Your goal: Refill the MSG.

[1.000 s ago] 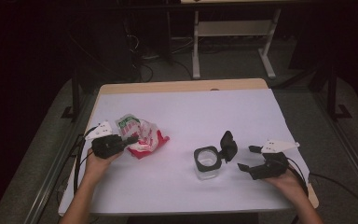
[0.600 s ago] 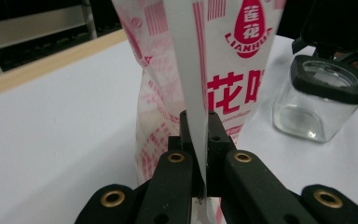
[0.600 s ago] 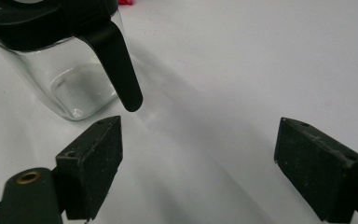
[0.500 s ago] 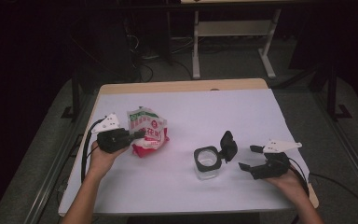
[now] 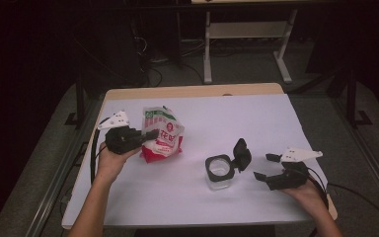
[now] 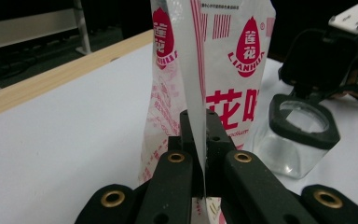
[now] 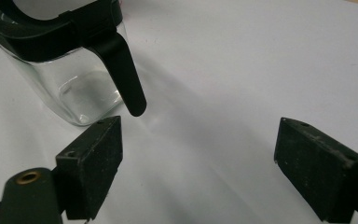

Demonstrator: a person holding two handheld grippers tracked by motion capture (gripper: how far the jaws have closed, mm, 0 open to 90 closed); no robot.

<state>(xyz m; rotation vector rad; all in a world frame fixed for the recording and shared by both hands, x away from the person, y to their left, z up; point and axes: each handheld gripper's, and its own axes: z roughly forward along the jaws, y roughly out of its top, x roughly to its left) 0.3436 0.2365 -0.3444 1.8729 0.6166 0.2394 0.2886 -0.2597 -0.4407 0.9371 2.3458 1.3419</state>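
Note:
A white and red printed bag hangs upright above the left part of the white table, pinched at its edge by my left gripper, which is shut on it. In the left gripper view the bag rises between the closed black jaws. A clear glass jar with a black rim and an opened black flip lid stands right of centre. My right gripper rests open just right of the jar, nothing between its fingers. The right gripper view has the jar ahead on the left.
The white table top has a wooden far edge. Beyond it stand a light metal frame and cables on the dark floor. Cables trail from both grippers toward the table's sides.
My left gripper has risen and moved right, lifting the bag from lying crumpled on the table to hanging upright. The right gripper and the jar stayed put.

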